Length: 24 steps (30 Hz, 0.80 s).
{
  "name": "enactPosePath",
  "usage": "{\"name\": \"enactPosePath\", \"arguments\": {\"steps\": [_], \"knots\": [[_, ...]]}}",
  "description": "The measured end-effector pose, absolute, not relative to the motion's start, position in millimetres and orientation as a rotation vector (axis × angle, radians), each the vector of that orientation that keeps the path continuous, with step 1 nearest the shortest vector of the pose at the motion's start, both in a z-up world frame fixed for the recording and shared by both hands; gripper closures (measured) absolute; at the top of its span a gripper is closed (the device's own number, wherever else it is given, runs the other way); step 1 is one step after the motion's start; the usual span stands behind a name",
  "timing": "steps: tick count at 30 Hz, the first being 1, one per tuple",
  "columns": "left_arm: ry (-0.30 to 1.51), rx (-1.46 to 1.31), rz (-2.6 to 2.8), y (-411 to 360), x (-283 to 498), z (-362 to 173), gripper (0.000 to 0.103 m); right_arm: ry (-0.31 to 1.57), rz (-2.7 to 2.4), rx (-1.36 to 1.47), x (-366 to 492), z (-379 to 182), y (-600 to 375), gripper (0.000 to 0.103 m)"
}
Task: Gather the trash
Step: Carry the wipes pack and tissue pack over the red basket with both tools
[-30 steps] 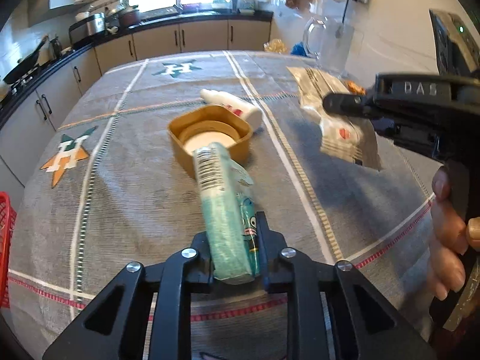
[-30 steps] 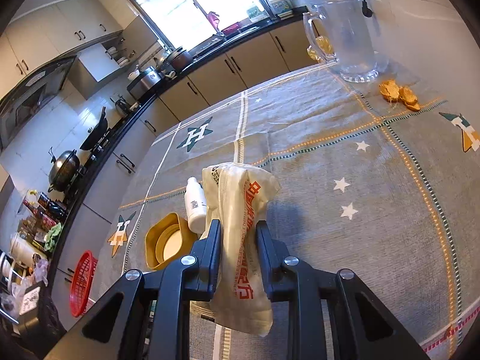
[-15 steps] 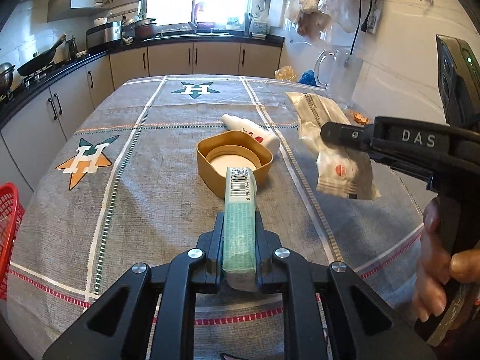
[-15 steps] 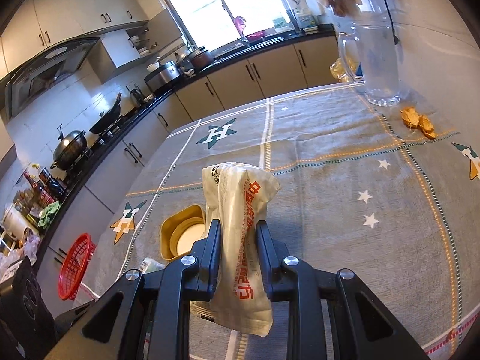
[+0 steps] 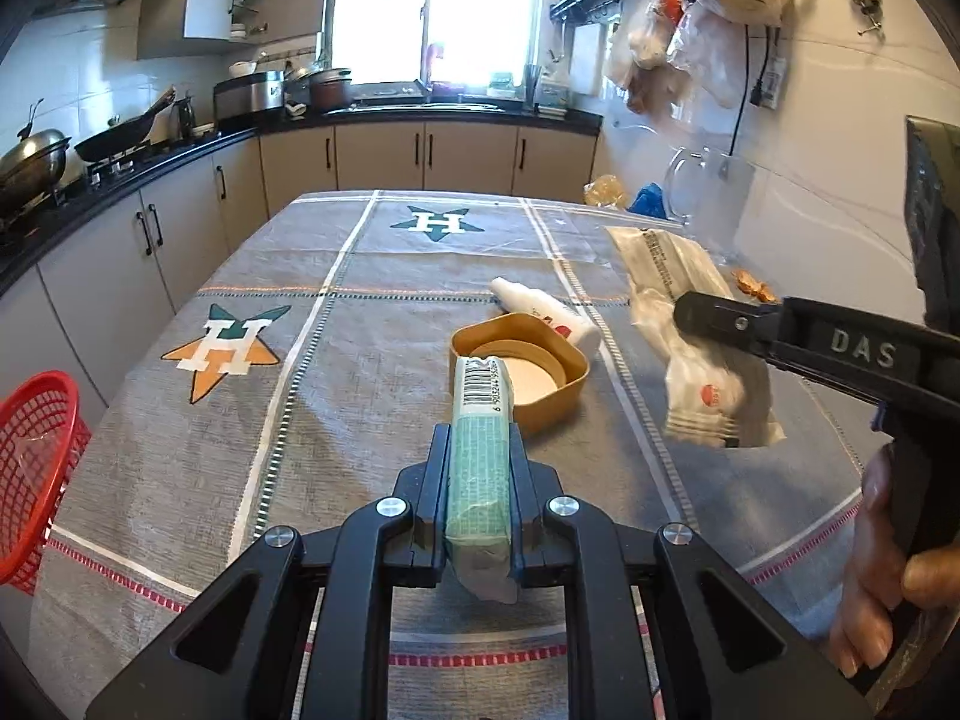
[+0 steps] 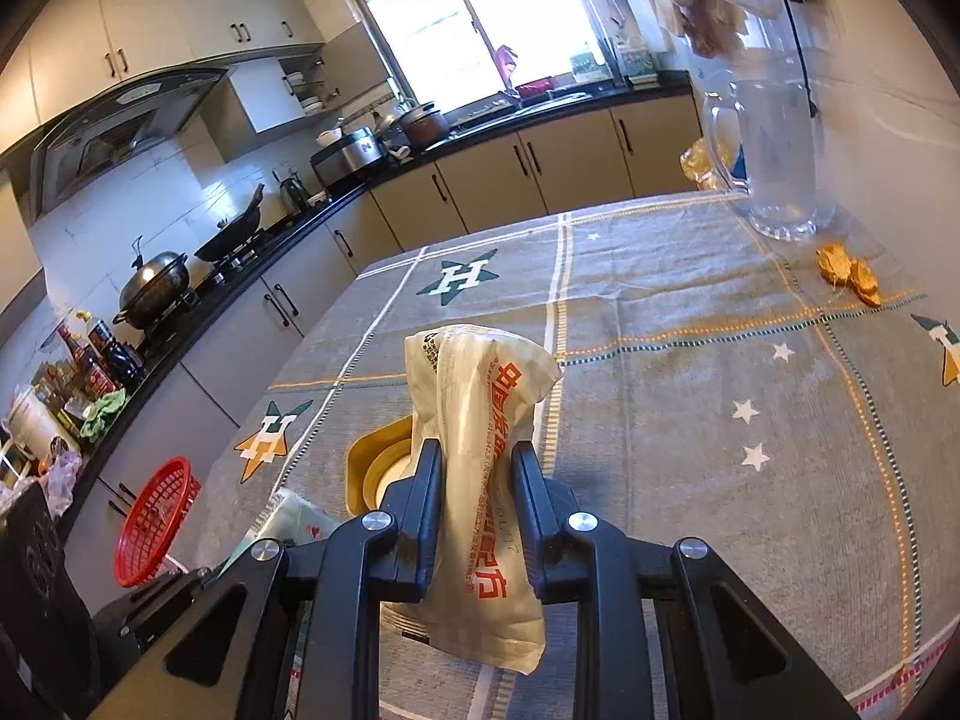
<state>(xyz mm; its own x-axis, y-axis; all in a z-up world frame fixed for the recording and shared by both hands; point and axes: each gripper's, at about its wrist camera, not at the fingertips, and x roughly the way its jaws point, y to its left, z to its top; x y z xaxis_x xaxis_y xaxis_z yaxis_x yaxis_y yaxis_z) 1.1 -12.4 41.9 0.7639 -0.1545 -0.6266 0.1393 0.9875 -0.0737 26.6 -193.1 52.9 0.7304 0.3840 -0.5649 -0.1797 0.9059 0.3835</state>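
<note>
The left gripper (image 5: 479,468) is clamped on a flat green wrapper (image 5: 482,438), a long narrow packet with fine print along its face and a white barcoded end that pokes forward over the tan tub. It sits at lower centre of the left wrist view, lifted clear of the table, its near end crumpled and hanging just below the jaws.

The right gripper (image 6: 477,474) pinches a crinkly white plastic bag (image 6: 480,420) with orange-red lettering down one side. The bag stands up between the narrow jaws at centre frame, its top bunched and folded, its lower end drooping under the fingers. In the left wrist view the same bag hangs in the air at right, showing a red dot and a printed seam, with a hand (image 5: 876,564) gripping the handle at the lower right edge, cut off by the frame.

On the grey woven tablecloth (image 5: 360,396), patterned with stars and stitched stripes, sits a rounded tan tub (image 5: 540,378) with a pale round lid inside; the green wrapper hides part of its near rim. Just behind it lies a small white bottle (image 5: 543,315) on its side, its label too small to read.

A red mesh basket (image 5: 33,468) shows at the left edge, partly cut off, beyond the table. A clear glass jug (image 6: 774,162) stands at upper right of the right wrist view, with orange peel scraps (image 6: 849,267) on the cloth near it.
</note>
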Motion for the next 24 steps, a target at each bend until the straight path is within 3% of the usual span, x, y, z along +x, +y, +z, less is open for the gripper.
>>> {"name": "enactPosePath", "arguments": {"steps": [24], "knots": [[0.701,-0.049,-0.126,-5,5,38,0.089,0.679,0.357,0.258,21,52,-173,0.078]]}}
